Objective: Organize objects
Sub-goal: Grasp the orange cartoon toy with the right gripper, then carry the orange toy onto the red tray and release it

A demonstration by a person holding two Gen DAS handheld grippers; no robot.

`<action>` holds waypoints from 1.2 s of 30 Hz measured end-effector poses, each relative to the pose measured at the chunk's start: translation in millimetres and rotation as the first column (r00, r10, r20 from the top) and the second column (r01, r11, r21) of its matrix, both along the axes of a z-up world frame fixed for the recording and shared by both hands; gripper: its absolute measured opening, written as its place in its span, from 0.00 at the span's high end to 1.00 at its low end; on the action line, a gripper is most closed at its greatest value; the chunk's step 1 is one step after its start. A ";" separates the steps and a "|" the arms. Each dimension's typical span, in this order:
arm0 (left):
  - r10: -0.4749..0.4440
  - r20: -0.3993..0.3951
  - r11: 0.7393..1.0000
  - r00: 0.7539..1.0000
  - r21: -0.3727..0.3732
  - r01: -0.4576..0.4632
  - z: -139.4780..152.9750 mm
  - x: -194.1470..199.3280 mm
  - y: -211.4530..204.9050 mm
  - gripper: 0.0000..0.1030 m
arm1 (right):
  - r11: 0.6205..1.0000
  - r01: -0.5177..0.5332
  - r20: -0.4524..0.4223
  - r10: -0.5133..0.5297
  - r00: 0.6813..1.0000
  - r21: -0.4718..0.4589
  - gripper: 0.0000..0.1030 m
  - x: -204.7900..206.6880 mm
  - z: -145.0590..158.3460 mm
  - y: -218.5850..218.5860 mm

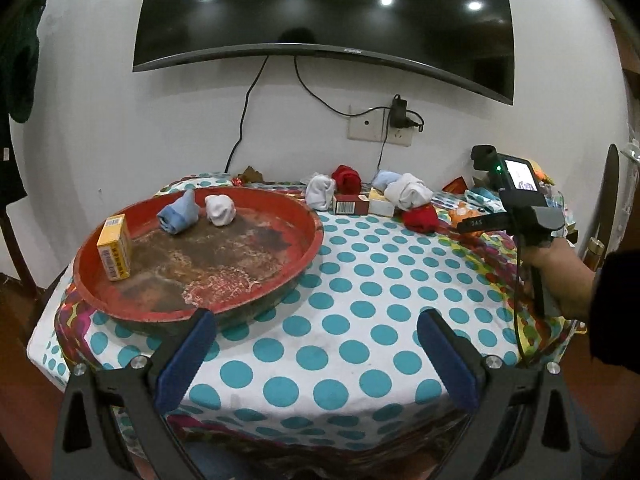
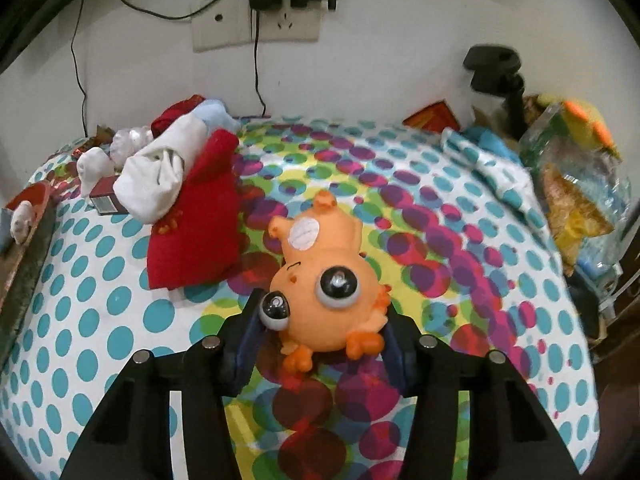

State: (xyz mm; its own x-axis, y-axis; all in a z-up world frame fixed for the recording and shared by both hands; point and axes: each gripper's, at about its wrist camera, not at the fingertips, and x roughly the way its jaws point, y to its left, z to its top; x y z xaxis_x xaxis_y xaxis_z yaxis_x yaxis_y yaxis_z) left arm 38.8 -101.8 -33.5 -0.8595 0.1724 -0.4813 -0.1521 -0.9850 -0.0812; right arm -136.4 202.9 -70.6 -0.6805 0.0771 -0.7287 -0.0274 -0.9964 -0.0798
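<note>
An orange big-eyed toy (image 2: pixel 320 276) lies on the dotted tablecloth (image 2: pixel 100 300), its head between the blue pads of my right gripper (image 2: pixel 325 307), which is shut on it. Beside it lie a red sock (image 2: pixel 196 208) and a white sock bundle (image 2: pixel 156 184). My left gripper (image 1: pixel 317 320) stands open with nothing in it above the table's near edge, right of a round red tray (image 1: pixel 312 240). The tray holds a yellow box (image 1: pixel 115 248), a blue sock roll (image 1: pixel 178 212) and a white sock roll (image 1: pixel 220 209). A hand (image 1: pixel 560 276) grips the right tool's handle.
More rolled socks (image 1: pixel 408 192) and a red box (image 1: pixel 350 204) sit at the back by the wall. A clear bag of snacks (image 2: pixel 576 184) and a black clamp stand (image 2: pixel 496 68) crowd the right edge. A TV (image 1: pixel 320 12) and a wall socket (image 1: pixel 378 124) with cables hang above.
</note>
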 end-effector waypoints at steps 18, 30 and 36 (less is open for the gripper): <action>-0.010 0.039 0.999 0.999 -0.038 0.011 -8.7 0.8 11.2 0.00 | 0.999 -0.035 -0.145 0.032 0.989 -0.021 0.55 24.2 59.2 11.4; -0.002 0.051 1.000 0.999 -0.025 0.003 -8.4 -0.3 7.0 0.00 | 0.998 -0.043 -0.169 0.049 0.984 0.040 0.54 33.9 68.8 -13.7; 0.014 0.046 1.000 0.999 -0.017 -0.014 -7.5 -0.7 3.2 0.00 | 0.996 -0.085 -0.178 0.088 0.980 0.022 0.54 37.5 74.3 -48.0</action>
State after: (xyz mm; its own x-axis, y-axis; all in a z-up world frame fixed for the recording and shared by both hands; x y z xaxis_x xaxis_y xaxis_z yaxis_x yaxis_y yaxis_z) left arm 38.0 -98.5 -41.1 -0.8386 0.1521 -0.5230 -0.1347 -0.9883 -0.0715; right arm -98.9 155.0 3.7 -0.8042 0.0219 -0.5940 0.0435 -0.9945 -0.0956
